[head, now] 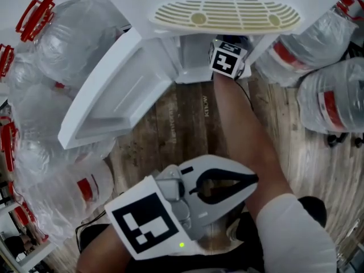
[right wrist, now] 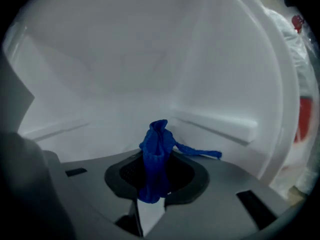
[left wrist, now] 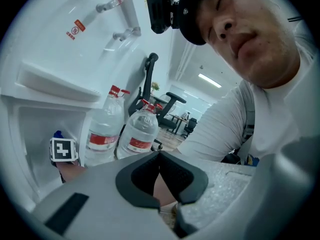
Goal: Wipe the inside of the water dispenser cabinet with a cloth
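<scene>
The cloth is a deep blue knitted rag, bunched into an upright wad with one thin tail trailing sideways, and the right gripper pinches it inside the cabinet, just off its smooth white plastic walls. In front of the cabinet's open door, the left gripper has its grey, black-padded jaws closed tip to tip on nothing.

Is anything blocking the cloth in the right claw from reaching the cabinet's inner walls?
Nothing visible does. The right claw, shut on the blue cloth, is inside the cabinet with bare white wall ahead, and the door stands swung open.
</scene>
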